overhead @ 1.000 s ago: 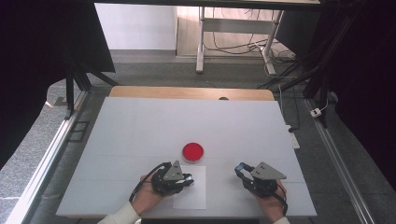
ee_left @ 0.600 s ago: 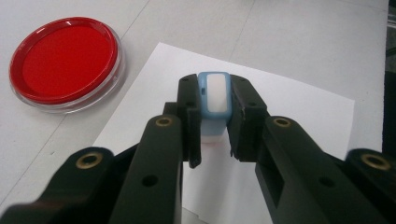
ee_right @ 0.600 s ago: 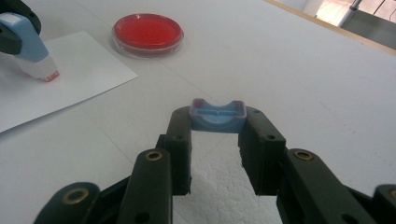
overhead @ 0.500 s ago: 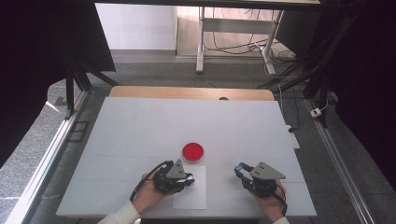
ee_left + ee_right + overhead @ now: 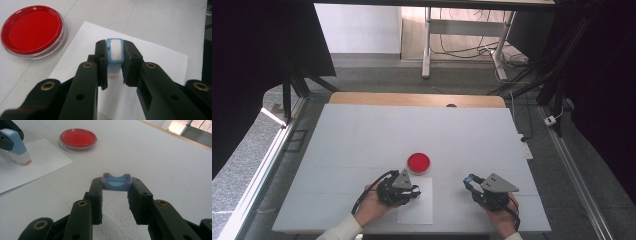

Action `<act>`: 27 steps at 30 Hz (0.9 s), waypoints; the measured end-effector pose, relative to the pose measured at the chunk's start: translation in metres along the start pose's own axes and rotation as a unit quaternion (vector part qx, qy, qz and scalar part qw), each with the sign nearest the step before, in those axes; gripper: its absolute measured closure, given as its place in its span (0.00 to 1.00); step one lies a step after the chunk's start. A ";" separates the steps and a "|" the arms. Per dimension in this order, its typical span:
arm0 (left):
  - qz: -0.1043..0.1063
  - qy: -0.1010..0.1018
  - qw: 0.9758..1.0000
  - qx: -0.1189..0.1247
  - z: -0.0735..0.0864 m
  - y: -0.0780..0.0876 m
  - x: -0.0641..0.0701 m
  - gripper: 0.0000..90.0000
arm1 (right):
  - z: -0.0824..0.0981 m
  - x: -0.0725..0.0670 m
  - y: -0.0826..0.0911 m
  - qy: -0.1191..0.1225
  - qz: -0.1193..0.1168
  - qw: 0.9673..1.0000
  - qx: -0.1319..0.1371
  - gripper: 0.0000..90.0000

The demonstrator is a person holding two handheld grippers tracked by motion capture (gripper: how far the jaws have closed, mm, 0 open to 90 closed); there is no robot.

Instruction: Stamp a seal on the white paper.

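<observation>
Pale blue plastic with a white oblong inset on top: the small block-shaped stamp (image 5: 114, 53) sits clamped between the matte black jaws of the left gripper (image 5: 114, 66), its red-stained foot pressed down on the white paper sheet (image 5: 160, 67) directly below the jaws. Ahead and to the left of that gripper lies the round red ink pad in its clear, glossy plastic dish (image 5: 32, 28), just off the sheet's edge.

The right gripper (image 5: 116, 192) has its jaws closed on a shallow, pale blue plastic cap (image 5: 116, 181), rectangular with rounded corners and a scooped rim, held level just above the table. In the right gripper view the stamp (image 5: 17, 147) stands far off to the left, the ink pad (image 5: 78, 138) beyond it.

The white tabletop (image 5: 377, 135) is smooth and matte, faintly grainy close up, with a light wooden strip (image 5: 412, 99) along its far edge. Beyond that are grey floor, cables, and dark curtains (image 5: 257, 55) at both sides.
</observation>
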State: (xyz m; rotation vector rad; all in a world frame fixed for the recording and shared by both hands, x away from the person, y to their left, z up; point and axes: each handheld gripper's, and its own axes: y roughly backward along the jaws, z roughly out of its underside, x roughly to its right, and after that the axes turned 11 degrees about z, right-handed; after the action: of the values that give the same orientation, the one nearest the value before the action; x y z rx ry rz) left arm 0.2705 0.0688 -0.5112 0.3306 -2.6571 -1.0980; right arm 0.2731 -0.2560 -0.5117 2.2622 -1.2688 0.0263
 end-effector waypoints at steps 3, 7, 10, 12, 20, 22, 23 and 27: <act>-0.004 -0.003 1.000 0.002 0.001 0.000 0.001 0.85 | 0.000 0.000 0.000 0.001 0.000 1.000 0.000 0.72; -0.004 -0.005 1.000 0.008 0.003 0.000 0.001 0.85 | 0.000 0.000 0.001 0.000 0.003 1.000 -0.001 0.72; -0.003 -0.004 1.000 0.011 0.004 0.000 0.001 0.85 | 0.000 0.000 0.000 -0.001 0.000 1.000 0.000 0.72; -0.009 -0.005 1.000 0.015 0.004 0.000 0.003 0.85 | 0.000 0.000 0.000 -0.001 0.000 1.000 -0.001 0.72; -0.008 0.018 0.997 0.080 0.000 0.016 -0.001 0.85 | 0.000 0.001 0.001 -0.002 0.001 1.000 0.001 0.72; -0.007 0.022 0.995 0.094 -0.001 0.022 -0.001 0.85 | 0.000 0.001 0.000 -0.004 -0.001 1.000 0.004 0.72; -0.006 0.024 0.995 0.099 -0.001 0.024 -0.001 0.85 | 0.000 0.001 0.001 -0.002 0.000 1.000 0.001 0.72; 0.001 0.035 0.993 0.115 -0.002 0.031 -0.002 0.85 | 0.000 0.001 0.001 -0.001 -0.001 1.000 0.001 0.72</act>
State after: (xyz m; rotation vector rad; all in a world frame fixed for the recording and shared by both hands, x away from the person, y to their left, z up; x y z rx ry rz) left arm 0.2696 0.0896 -0.4875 0.4024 -2.7231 -0.7647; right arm 0.2730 -0.2568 -0.5113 2.2658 -1.2685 0.0238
